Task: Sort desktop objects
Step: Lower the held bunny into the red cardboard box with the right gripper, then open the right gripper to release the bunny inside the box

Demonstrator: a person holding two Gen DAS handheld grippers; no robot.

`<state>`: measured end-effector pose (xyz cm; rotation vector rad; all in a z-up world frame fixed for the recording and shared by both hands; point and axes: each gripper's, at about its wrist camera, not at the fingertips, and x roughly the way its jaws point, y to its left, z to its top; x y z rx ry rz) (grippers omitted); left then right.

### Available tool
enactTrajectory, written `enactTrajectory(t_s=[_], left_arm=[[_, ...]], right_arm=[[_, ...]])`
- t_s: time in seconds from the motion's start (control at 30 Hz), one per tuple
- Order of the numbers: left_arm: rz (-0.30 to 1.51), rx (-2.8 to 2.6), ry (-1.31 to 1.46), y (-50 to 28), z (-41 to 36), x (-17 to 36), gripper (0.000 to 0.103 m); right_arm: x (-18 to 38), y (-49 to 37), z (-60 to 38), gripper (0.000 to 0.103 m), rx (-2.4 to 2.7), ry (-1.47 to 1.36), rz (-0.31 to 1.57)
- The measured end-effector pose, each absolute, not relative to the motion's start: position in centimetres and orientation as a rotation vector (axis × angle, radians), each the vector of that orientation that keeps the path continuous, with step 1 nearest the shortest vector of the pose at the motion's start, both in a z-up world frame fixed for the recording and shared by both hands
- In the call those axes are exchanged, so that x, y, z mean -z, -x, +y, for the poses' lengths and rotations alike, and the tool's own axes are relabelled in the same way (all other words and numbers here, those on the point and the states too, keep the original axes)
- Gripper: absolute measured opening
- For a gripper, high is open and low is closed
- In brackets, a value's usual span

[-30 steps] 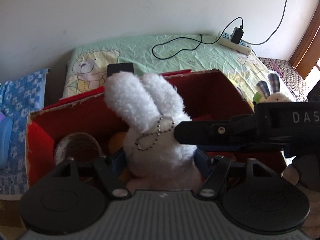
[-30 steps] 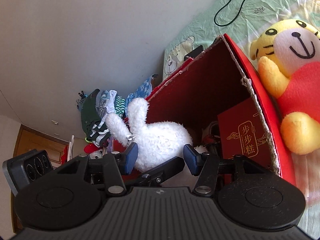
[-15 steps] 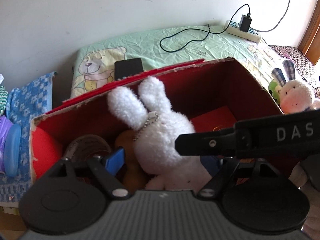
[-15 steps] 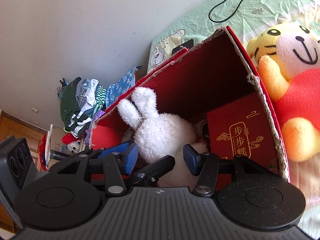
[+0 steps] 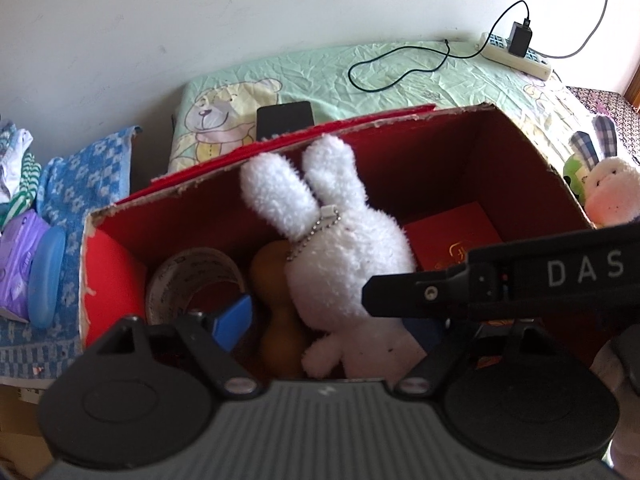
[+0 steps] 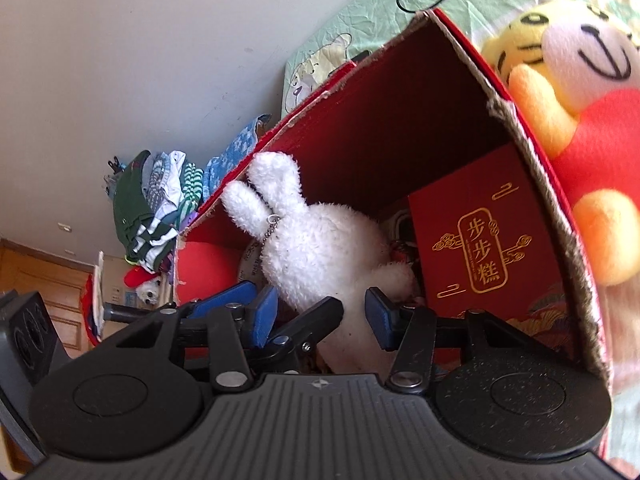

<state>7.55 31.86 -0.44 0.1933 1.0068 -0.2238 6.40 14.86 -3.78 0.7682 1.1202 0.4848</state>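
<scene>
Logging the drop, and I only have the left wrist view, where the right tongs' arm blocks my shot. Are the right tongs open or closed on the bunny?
Observer: The right tongs are open. The white bunny has its foot between the fingers, unclamped.
Operator: Anything outside the box on the right side?
Observer: Yes, a yellow tiger plush in a red shirt sits just outside the right wall of the red box.
Operator: The red packet, how does it sit?
Observer: The red packet stands on edge along that right wall, with a framed column of gold characters facing inward.
</scene>
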Motion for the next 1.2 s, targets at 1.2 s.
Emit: enactTrajectory(t_s=[1.2], left_arm=[[1.009, 0.103, -0.248, -6.9, 30.7, 0.9, 0.09]], right_arm=[[1.4, -4.0, 14.6, 0.053, -0.401, -0.592, 0.996]])
